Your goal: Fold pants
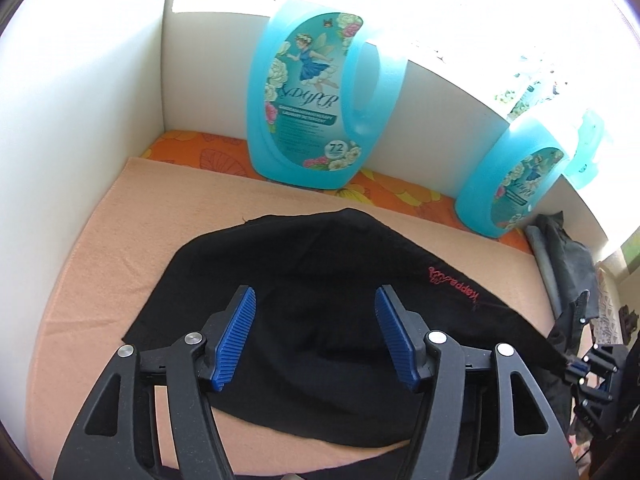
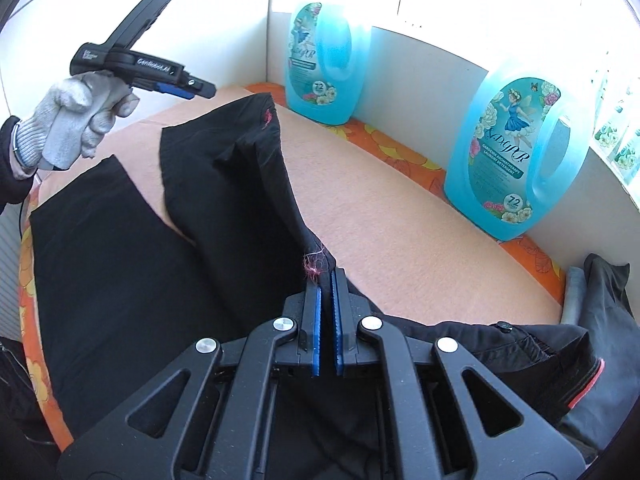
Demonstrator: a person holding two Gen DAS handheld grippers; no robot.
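A peach towel-covered table (image 1: 100, 248) carries the black fabric pants (image 2: 120, 248). The right gripper (image 2: 327, 280) has its jaws clamped on a pants edge; the left gripper (image 1: 314, 300) hovers, jaws apart.

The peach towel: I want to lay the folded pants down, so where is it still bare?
Bare peach towel lies between the black pants and the blue detergent bottles. Crowded: the right end, with dark clothes.
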